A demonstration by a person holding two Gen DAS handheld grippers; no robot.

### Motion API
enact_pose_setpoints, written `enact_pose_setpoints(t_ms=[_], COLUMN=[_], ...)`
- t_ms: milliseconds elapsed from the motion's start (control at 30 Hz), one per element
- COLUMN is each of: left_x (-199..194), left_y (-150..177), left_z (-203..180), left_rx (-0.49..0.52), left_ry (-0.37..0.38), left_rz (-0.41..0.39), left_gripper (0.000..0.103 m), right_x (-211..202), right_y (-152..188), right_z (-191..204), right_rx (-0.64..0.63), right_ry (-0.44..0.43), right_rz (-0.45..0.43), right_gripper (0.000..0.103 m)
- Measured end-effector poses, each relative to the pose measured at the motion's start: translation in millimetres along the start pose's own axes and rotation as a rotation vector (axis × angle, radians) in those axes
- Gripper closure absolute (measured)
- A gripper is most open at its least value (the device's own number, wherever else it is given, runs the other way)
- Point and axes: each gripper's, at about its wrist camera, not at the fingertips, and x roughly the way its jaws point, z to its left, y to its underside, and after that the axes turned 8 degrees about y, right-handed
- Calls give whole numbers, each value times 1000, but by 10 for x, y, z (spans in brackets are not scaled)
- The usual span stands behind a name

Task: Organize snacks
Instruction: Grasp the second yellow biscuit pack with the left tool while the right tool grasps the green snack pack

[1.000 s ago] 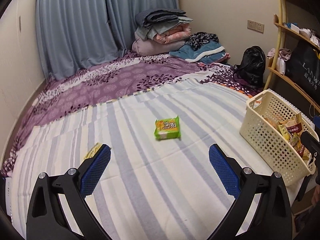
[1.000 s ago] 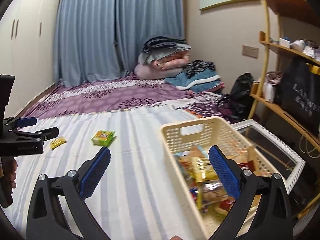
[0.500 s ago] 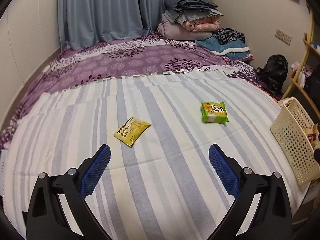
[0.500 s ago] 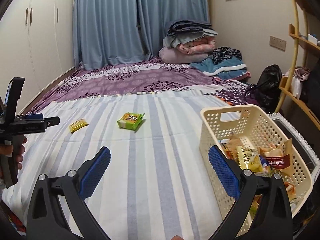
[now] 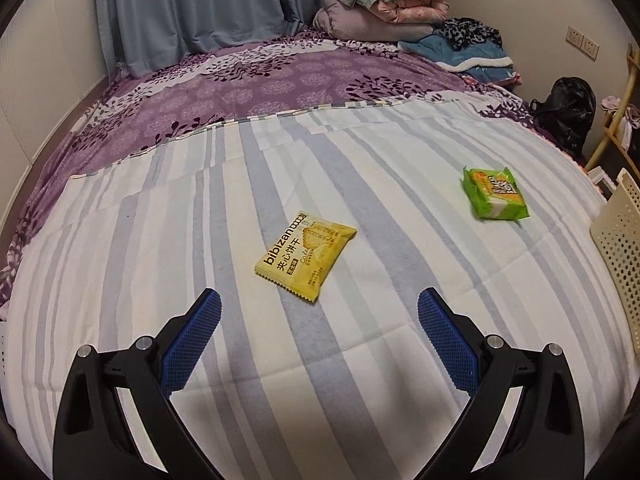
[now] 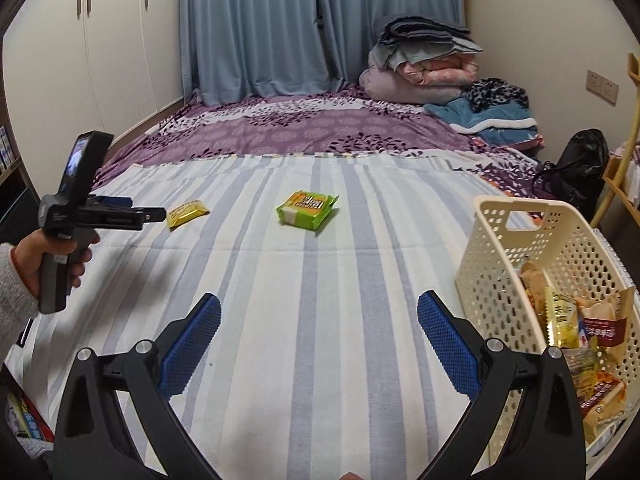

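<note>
A yellow biscuit packet (image 5: pixel 306 255) lies flat on the striped sheet, just ahead of my open left gripper (image 5: pixel 319 312), whose blue pads are empty. A green snack pack (image 5: pixel 495 193) lies further right on the sheet. From the right wrist view the same yellow packet (image 6: pixel 187 213) sits just beyond the left gripper (image 6: pixel 154 214), held by a hand at the left, and the green pack (image 6: pixel 307 209) lies mid-bed. My right gripper (image 6: pixel 319 314) is open and empty, hovering over the sheet left of the cream basket (image 6: pixel 520 240), which holds several snack packets.
Folded quilts and blankets (image 6: pixel 424 60) are stacked at the bed's far end by blue curtains (image 6: pixel 312 24). A black bag (image 6: pixel 576 168) and a wooden shelf (image 6: pixel 624 184) stand right of the bed. White wardrobes (image 6: pixel 92 44) line the left wall.
My left gripper has swung left and come closer to the yellow packet, now centred ahead of it. The right gripper has pulled back left from over the basket.
</note>
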Motion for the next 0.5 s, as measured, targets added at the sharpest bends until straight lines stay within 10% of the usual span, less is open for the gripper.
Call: enact_pose_setpoints(t_ms=[333,500], left_x=[527,731], left_y=[-207,-237], left_z=[215,235], left_rx=[5,26], left_ry=[-24,8], left_rz=[71,105], left_gripper=[3,23], right_x=[257,386], right_y=[-26,-32], right_z=[72,103], right_rx=[-21,-30], right_ry=[-25,-35], right_rz=[55,80], right_gripper=[5,5])
